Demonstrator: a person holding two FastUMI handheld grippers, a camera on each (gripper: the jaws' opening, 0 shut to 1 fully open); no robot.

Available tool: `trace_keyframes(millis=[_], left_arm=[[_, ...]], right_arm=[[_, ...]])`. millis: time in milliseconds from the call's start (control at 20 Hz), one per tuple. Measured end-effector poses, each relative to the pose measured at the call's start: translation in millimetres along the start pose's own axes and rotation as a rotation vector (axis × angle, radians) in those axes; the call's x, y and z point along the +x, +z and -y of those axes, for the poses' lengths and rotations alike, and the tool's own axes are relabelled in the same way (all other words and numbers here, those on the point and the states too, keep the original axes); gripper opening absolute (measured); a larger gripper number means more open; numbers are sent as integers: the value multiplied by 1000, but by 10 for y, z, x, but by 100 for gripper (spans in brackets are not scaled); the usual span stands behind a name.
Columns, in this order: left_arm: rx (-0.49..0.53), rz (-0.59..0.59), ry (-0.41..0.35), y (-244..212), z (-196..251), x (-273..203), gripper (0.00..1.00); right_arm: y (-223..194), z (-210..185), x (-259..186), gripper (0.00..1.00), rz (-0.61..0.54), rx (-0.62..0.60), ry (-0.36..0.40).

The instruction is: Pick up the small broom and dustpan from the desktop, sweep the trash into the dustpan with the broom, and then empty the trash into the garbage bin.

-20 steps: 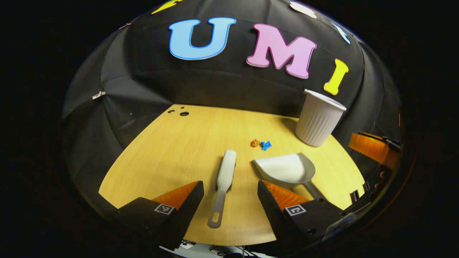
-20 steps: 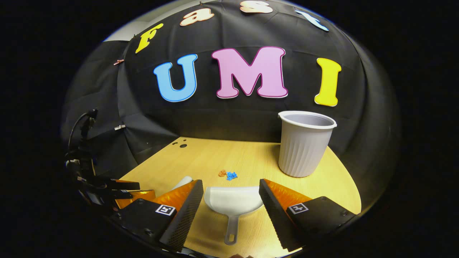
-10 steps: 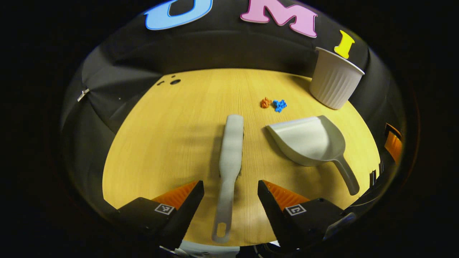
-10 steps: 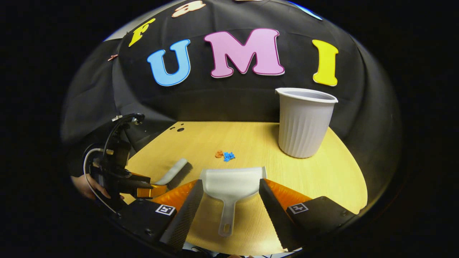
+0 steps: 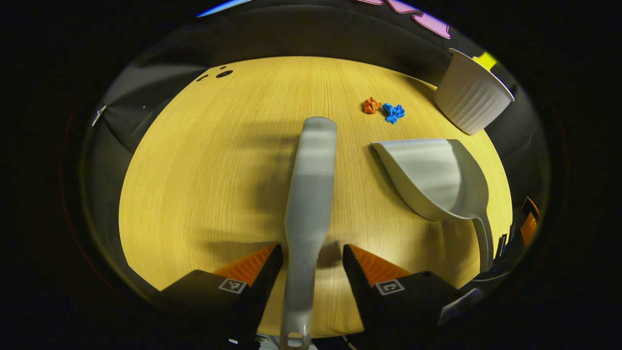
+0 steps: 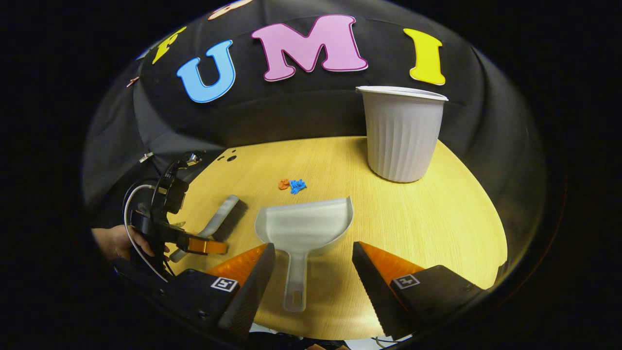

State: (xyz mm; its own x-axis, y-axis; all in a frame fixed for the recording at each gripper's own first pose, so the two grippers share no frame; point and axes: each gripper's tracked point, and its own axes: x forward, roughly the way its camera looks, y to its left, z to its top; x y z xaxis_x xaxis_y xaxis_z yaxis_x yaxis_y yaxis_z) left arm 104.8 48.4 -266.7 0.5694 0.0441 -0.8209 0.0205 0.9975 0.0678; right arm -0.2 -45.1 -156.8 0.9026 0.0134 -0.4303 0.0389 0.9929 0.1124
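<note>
No readable labels on the tools; square markers on finger mounts only.

Left gripper view, left to right: left gripper (image 5: 311, 255) spread apart, straddling the broom (image 5: 309, 194) handle, not clamped. Broom flat on the desk (image 5: 204, 165). Orange scrap (image 5: 371, 105) and blue scrap (image 5: 393, 112) just beside each other, beyond the dustpan (image 5: 432, 177). Bin (image 5: 470, 99) upright far right.

Right gripper view: hand (image 6: 114, 241) holding the left gripper at the broom. Right gripper (image 6: 313, 257) spread apart either side of the dustpan handle, no contact. Path to scraps unobstructed.
</note>
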Motion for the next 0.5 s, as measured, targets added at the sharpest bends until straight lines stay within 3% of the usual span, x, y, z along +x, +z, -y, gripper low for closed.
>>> trace_keyframes(millis=[100,200,250,400,500], left_arm=[[19,6,23,24,-49,41,63],[30,3,37,48,-61,53,53],[43,-4,54,36,-98,67,51],[41,-7,72,42,-99,55,32],[24,18,76,69,-94,55,30]], right_arm=[[-22,-3,35,99,-11,-5,4],[-39,-30,56,99,-24,-11,10],[-65,-45,79,99,-33,-18,15],[-133,-92,102,99,-66,-43,30],[-175,-106,121,99,-91,-51,36]])
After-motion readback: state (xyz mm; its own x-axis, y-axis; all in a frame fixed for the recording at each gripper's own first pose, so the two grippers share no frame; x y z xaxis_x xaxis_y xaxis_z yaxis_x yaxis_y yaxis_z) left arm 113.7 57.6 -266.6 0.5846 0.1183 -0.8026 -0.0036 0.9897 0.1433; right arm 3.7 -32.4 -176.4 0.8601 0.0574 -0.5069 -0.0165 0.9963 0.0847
